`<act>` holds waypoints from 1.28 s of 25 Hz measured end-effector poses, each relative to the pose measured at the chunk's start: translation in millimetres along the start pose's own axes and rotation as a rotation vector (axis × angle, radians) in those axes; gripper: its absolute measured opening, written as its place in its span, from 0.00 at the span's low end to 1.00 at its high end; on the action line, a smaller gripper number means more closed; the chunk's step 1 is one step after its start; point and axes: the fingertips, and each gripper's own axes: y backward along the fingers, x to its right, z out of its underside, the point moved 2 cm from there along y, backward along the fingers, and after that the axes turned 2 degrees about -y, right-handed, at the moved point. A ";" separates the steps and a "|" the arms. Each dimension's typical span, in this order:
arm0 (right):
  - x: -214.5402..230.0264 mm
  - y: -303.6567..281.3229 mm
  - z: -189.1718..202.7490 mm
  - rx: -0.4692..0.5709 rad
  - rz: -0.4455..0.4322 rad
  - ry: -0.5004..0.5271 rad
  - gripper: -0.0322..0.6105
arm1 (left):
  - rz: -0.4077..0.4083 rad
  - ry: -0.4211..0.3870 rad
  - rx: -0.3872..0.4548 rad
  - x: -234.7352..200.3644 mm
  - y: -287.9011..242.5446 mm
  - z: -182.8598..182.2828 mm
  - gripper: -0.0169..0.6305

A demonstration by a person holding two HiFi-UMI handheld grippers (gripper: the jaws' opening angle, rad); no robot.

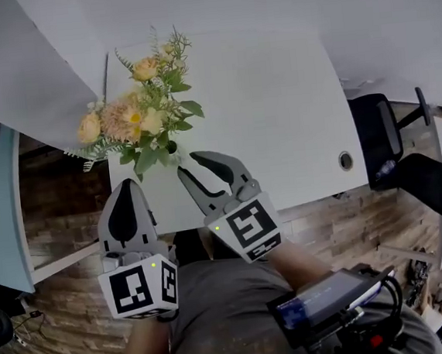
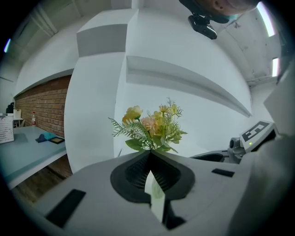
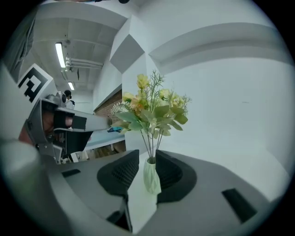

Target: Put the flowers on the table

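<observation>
Head view, flowers (image 1: 141, 114): a bunch of yellow and peach blooms with green leaves stood on the white table (image 1: 277, 112), close to its near edge.
Head view, left gripper (image 1: 126, 187): it was held low at the table's near edge, just short of the bunch, with its two jaws drawn together and nothing between them.
Head view, right gripper (image 1: 188, 163): it was beside the left one, its jaws spread in a V, with their tips just beside the lowest leaves.
Head view, surroundings: black office chairs (image 1: 406, 162) stood beyond the table's right end.

Left gripper view, tool: the jaw tips met at the top, leaving only a thin slit lower down, and the pads gripped nothing.
Left gripper view, flowers (image 2: 152, 129): they rose straight ahead above the joined tips, and a sliver of the pale vase (image 2: 156, 192) showed through the slit.
Left gripper view, background: a brick wall (image 2: 41, 101) lay to the left.

Right gripper view, tool: the jaws were well apart, with the ribbed pads on either side of the vase (image 3: 151, 175).
Right gripper view, grip: a strip of table showed between the left pad and the vase, and the right pad looked very close to it. No squeeze could be made out.
Right gripper view, vase: the pale green, faceted vase stood upright on the table with the stems rising from its neck.
</observation>
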 end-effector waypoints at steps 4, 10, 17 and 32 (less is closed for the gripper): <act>0.0 19.6 -16.0 0.046 0.000 -0.004 0.15 | 0.001 -0.008 0.021 16.4 12.6 -7.2 0.03; -4.2 49.3 -45.9 0.110 0.007 -0.006 0.06 | 0.002 -0.029 0.083 36.8 33.0 -25.3 0.03; -17.2 62.4 -77.5 0.159 -0.005 0.032 0.06 | 0.011 -0.051 0.168 50.8 48.2 -52.4 0.03; -32.6 70.3 -82.2 0.161 -0.014 0.044 0.06 | 0.006 -0.059 0.209 51.4 64.2 -65.2 0.03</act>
